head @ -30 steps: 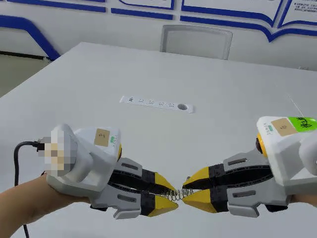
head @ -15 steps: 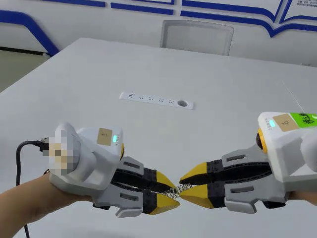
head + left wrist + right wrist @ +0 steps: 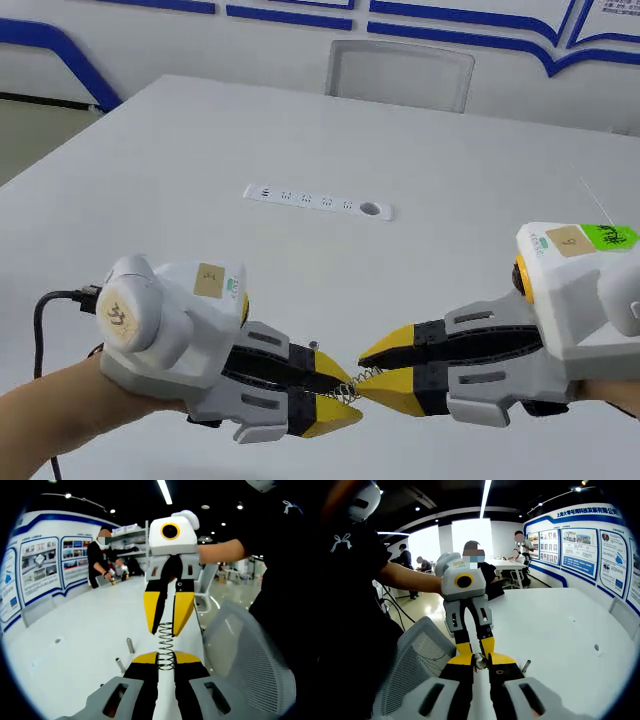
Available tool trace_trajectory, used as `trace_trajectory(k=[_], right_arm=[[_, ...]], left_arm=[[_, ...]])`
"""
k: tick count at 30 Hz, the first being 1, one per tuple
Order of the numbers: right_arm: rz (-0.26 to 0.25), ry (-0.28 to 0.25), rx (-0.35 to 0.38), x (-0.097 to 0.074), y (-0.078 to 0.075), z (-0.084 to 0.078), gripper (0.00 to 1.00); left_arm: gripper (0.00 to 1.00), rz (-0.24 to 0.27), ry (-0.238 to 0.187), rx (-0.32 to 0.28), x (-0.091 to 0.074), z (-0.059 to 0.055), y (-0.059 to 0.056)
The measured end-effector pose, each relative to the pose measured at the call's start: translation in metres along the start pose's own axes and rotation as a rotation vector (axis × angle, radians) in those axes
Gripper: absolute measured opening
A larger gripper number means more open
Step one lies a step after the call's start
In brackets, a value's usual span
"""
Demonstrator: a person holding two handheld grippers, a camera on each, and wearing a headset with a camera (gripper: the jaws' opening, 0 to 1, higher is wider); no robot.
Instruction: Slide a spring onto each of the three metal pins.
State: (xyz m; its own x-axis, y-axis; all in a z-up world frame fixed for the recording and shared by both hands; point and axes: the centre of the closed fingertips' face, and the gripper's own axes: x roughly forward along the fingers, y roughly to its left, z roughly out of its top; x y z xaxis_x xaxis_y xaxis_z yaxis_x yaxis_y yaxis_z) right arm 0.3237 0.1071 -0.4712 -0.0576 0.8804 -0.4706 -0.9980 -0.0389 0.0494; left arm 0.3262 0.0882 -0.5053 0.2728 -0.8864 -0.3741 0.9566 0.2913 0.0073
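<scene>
An office: conference table [image 3: 300, 130], wall display boards [image 3: 580, 540].

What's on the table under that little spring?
Two short metal pins stand upright on the white table below the coiled wire spring in the left gripper view. The black-and-yellow jaws hide the spot directly beneath.

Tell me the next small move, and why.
Probably open the right gripper and let go: both grippers pinch one spring between them, and bare pins stand close by, so the left gripper could then carry it to one.
</scene>
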Motion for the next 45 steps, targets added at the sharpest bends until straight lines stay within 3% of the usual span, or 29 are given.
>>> trace_trajectory(k=[5, 13, 16, 26, 33, 41, 45], right_arm=[[-0.004, 0.008, 0.009, -0.001, -0.001, -0.002, 0.14], [-0.002, -0.029, 0.03, -0.001, -0.001, 0.004, 0.12], [0.01, -0.059, 0.027, 0.001, 0.002, 0.012, 0.11], [0.014, -0.029, -0.012, 0.007, 0.001, 0.014, 0.11], [-0.011, -0.042, -0.008, 0.004, -0.004, 0.016, 0.1], [-0.055, -0.055, -0.004, -0.006, -0.018, 0.02, 0.1], [-0.082, -0.039, -0.003, -0.01, -0.026, 0.016, 0.1]], left_arm=[[0.1, 0.009, -0.005, -0.005, -0.001, 0.002, 0.003], [0.1, 0.005, -0.012, -0.007, 0.0, 0.003, 0.003], [0.1, -0.015, -0.023, -0.019, 0.002, 0.005, -0.002], [0.1, 0.01, -0.015, -0.023, 0.0, 0.003, 0.002], [0.12, 0.03, -0.053, -0.061, -0.002, 0.007, 0.008], [0.28, 0.069, -0.037, -0.089, -0.005, 0.001, 0.017], [0.34, 0.094, -0.059, -0.105, -0.011, 0.004, 0.022]])
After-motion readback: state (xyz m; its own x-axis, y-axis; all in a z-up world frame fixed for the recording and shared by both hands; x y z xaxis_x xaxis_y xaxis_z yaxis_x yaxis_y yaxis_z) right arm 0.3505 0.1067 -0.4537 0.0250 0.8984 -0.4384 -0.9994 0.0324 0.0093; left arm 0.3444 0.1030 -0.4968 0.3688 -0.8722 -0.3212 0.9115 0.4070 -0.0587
